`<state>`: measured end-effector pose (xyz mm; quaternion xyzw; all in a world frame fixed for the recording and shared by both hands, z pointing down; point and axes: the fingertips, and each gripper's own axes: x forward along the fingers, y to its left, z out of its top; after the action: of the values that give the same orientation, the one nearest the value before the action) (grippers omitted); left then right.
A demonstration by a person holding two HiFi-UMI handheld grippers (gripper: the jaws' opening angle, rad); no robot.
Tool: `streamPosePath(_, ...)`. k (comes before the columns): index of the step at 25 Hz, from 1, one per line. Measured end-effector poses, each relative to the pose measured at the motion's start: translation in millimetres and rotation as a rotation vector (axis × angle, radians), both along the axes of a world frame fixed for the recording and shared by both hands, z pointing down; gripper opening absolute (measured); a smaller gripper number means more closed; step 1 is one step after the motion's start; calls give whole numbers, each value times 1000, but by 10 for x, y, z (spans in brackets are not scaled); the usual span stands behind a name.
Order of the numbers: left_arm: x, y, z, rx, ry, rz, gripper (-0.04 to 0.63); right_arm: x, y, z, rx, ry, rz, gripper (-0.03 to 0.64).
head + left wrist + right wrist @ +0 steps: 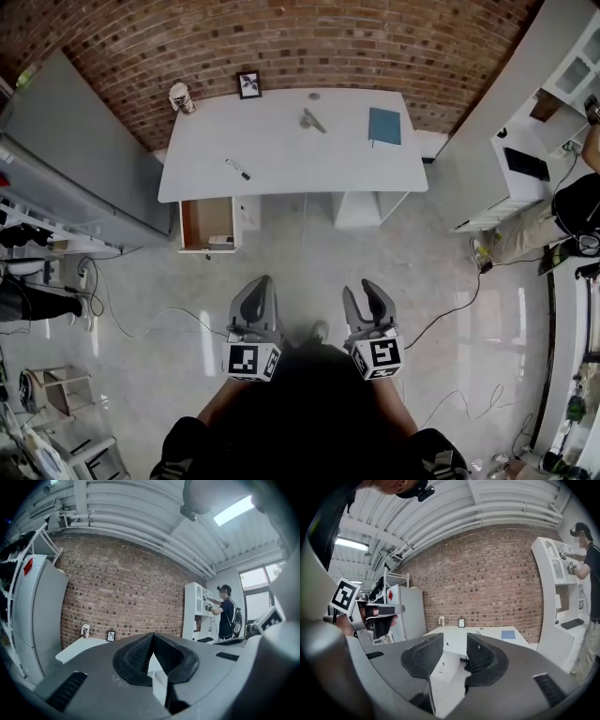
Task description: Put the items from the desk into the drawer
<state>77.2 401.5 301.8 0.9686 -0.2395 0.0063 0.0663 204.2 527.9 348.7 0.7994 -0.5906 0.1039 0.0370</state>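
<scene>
Pen (237,169) lies well beyond left tongs (261,284) and right tongs (363,293).

Pen (237,169) left, notebook (384,126) right, both on desk (281,150)

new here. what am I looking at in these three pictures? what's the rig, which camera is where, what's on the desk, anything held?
There is no robot: a person holds a two-jaw gripper in each hand. The head view comes from a camera on the person's head, looking steeply down. The left gripper and right gripper show at the bottom, well short of the white desk by the brick wall. The other two pictures come from a camera riding on each gripper, looking along its jaws. On the desk are a pen, a small metal item, a blue notebook, a cup and a framed picture. A drawer under the desk, at the picture's left, stands open. The left jaws are together and the right jaws are apart. Neither holds anything.
</scene>
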Motion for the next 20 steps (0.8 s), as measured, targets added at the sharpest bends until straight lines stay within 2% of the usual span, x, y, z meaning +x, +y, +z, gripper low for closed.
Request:
streamPosePath(9, 79, 324, 137, 4, -32, -24, -3, 159, 150, 205, -17, -10, -49, 124)
streamPosePath(20, 445, -5, 258, -12, -28, -21, -2, 491, -207, 290, -37, -5, -65, 124)
